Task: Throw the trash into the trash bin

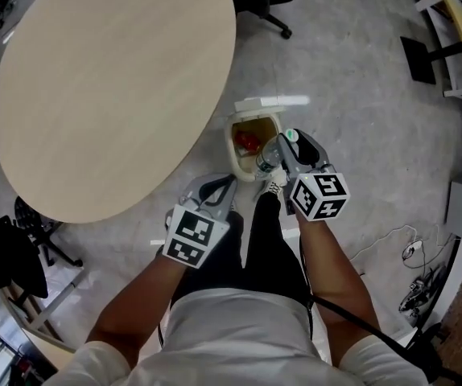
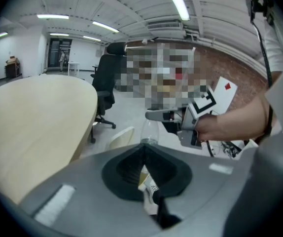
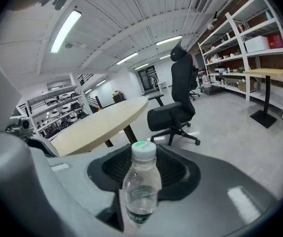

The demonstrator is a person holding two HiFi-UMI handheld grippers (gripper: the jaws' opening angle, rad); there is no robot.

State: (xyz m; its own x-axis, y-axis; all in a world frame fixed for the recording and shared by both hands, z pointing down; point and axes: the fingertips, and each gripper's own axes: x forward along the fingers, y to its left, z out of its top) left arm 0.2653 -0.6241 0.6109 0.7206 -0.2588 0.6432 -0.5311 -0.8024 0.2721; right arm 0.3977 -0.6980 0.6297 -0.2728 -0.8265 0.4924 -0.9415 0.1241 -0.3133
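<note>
Pale beige wood-grain table (image 1: 110,87) above a mottled grey floor (image 1: 360,95). Cream trash bin (image 1: 236,153) with a red item (image 1: 248,141) inside. Clear bottle (image 3: 140,191), white cap topped green. Cream wrapper scrap (image 2: 149,184) with dark print. Grey left hand-held gripper (image 1: 219,185) and right hand-held gripper (image 1: 278,153) bear black-and-white square-marker cubes.

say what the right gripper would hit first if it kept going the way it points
Probably the trash bin: from the head view the right gripper, shut on the bottle, aims at its open top. Depth is unclear, so it could catch the rim first.
</note>
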